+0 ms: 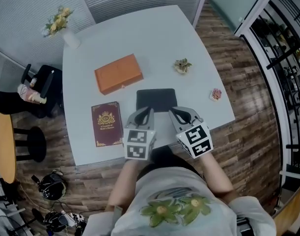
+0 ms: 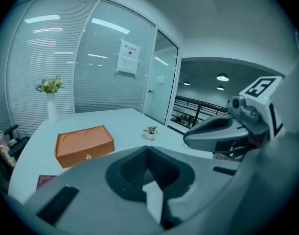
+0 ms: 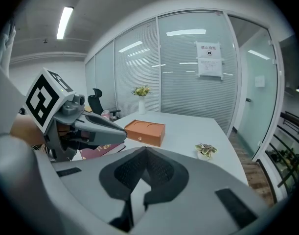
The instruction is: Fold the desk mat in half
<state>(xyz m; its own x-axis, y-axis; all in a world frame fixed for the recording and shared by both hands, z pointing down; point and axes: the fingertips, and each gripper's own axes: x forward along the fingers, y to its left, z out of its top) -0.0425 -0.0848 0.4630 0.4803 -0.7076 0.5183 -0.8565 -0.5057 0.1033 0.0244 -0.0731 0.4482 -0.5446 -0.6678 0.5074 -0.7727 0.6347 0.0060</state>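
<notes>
One white desk (image 1: 140, 38) carries the dark desk mat (image 1: 156, 98), which lies near the front edge, long axis left to right, just ahead of both hands and equally near each. The left hand-held gripper (image 1: 149, 111) and right hand-held gripper (image 1: 172, 110) are pressed together at its near long edge. Only the gripper views show a pale strip (image 2: 153, 199) nipped between the pads, probably the mat's underside; only the head view shows its dark face.

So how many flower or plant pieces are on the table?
2: a vase of flowers at the far left corner, a small plant right of the orange box. The pink item may be a third.
</notes>
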